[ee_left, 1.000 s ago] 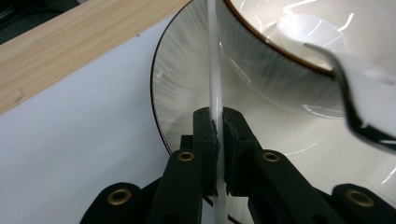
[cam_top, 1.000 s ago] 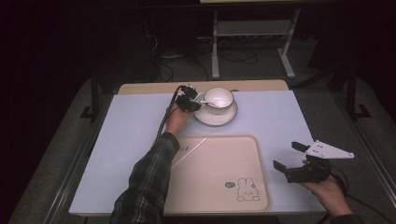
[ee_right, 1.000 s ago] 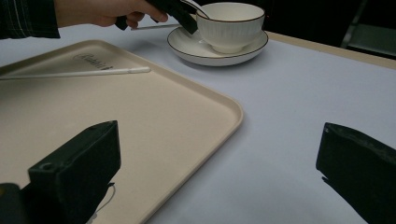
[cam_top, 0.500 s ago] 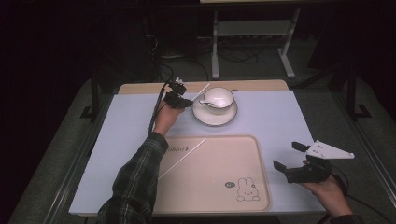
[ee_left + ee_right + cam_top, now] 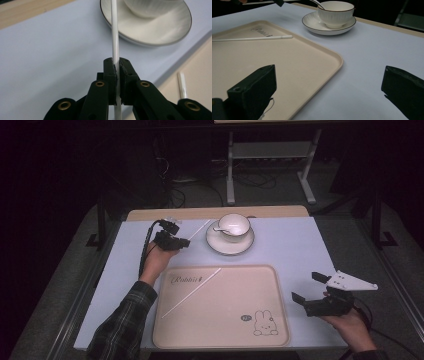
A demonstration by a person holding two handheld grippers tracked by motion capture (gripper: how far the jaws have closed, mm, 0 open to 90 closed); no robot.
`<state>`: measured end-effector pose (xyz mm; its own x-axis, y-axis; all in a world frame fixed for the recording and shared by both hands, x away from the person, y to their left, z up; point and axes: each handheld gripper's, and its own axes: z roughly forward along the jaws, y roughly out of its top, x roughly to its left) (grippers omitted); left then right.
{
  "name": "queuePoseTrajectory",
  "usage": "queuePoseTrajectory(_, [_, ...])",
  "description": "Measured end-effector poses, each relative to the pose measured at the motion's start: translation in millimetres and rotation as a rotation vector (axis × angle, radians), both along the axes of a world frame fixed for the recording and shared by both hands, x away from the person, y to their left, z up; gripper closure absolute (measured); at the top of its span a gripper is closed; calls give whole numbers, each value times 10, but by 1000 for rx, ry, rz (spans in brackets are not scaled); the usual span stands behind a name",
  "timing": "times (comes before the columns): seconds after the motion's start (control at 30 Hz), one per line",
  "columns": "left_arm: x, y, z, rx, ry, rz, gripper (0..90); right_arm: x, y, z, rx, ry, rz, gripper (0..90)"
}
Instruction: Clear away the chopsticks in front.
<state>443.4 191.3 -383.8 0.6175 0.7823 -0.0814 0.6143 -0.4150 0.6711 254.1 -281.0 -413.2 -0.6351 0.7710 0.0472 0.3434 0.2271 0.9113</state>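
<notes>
Pale blue counter (image 5: pixel 300 250) carrying a beige tray (image 5: pixel 220 320) at its near edge, with a white saucer (image 5: pixel 230 242) and cup (image 5: pixel 234 225) behind it; a spoon (image 5: pixel 220 228) rests in the cup. Left hand-held gripper (image 5: pixel 186 241), just left of the saucer, clamps one thin white stick (image 5: pixel 115 37) that points toward the saucer. A second white stick (image 5: pixel 191 292) lies diagonally on the tray. Right hand-held gripper (image 5: pixel 306 287), right of the tray, stands wide, holding nothing.
</notes>
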Motion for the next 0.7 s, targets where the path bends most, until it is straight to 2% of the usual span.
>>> queuePoseTrajectory(0.17, [-277, 92, -32, -12, 9, -5, 847, 2, 1, -1, -1, 0, -2, 0])
queuePoseTrajectory(0.23, [-388, 103, -59, 6, 12, -13, 847, 2, 2, 0, 0, 0, -2, 0])
queuePoseTrajectory(0.37, [-603, 124, -95, 2, 11, -29, 847, 4, 8, -1, -3, 1, -2, 0])
queuePoseTrajectory(0.4, [-603, 124, -95, 2, 11, -29, 847, 4, 8, -1, -3, 1, -2, 0])
queuePoseTrajectory(0.47, [-770, 138, -119, -18, 5, -32, 847, 4, 14, -1, -4, 0, -1, 0])
queuePoseTrajectory(0.7, [-1134, 55, -235, -14, 30, -85, 847, 0, 16, 1, -2, 1, -1, 0])
